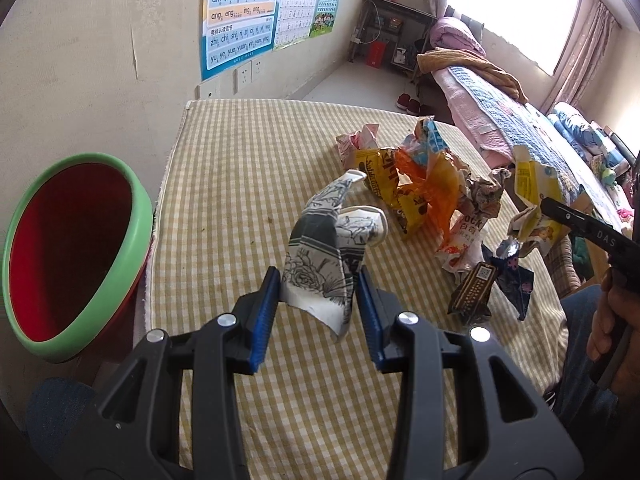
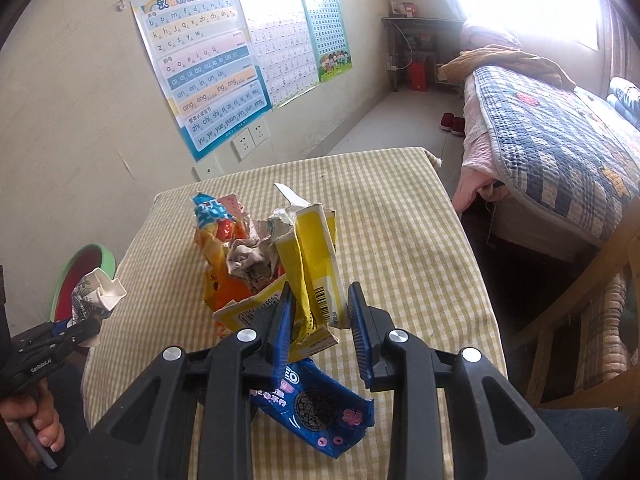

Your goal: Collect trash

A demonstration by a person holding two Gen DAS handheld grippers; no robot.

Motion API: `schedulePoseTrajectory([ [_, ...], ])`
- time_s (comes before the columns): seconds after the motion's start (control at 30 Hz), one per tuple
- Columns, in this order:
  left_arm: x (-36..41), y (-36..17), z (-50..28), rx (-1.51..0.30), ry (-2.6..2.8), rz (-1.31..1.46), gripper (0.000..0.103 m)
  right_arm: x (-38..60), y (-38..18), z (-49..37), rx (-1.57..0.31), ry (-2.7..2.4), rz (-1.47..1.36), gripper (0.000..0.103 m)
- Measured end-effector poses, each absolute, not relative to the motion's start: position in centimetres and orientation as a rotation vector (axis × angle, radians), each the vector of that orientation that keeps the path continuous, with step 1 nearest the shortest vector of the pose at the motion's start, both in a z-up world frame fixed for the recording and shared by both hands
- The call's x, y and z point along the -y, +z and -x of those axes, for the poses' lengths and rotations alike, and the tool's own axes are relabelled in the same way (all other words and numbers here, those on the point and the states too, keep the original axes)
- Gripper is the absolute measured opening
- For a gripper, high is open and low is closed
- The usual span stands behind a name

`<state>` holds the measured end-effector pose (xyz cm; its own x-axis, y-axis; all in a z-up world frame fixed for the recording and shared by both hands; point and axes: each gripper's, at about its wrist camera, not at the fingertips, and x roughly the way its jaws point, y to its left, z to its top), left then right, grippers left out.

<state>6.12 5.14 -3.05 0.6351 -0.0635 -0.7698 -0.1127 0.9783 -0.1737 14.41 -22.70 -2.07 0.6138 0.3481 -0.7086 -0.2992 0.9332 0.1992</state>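
Left tongs [image 1: 316, 304] pinch a black-and-white printed paper [image 1: 332, 240] standing upright above the checked tablecloth [image 1: 240, 160] near the red bin [image 1: 68, 248], while the right tongs [image 2: 320, 320] clamp a crushed yellow carton [image 2: 312, 256], long axis upright, over the wrapper pile [image 2: 232, 248].

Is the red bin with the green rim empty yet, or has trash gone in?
Apparently empty: the left wrist view shows only bare red wall inside the bin, though its bottom is hidden.

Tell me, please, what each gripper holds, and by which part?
Left gripper pinches the black-and-white printed paper near its lower end; right gripper clamps the yellow carton at its crumpled bottom.
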Motion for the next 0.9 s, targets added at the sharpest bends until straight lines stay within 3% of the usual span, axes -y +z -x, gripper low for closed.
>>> schedulePoseTrajectory([
  [0.53,-8.3,-1.6,-4.8,-0.81,0.086,0.295,0.037,19.0,1.9,-13.1,-0.674,0.399,0.043,0.026],
  [0.9,-12.1,-0.8,-3.8,-0.765,0.164,0.346,0.035,13.8,1.8,-13.0,-0.715,0.528,0.041,0.026],
])
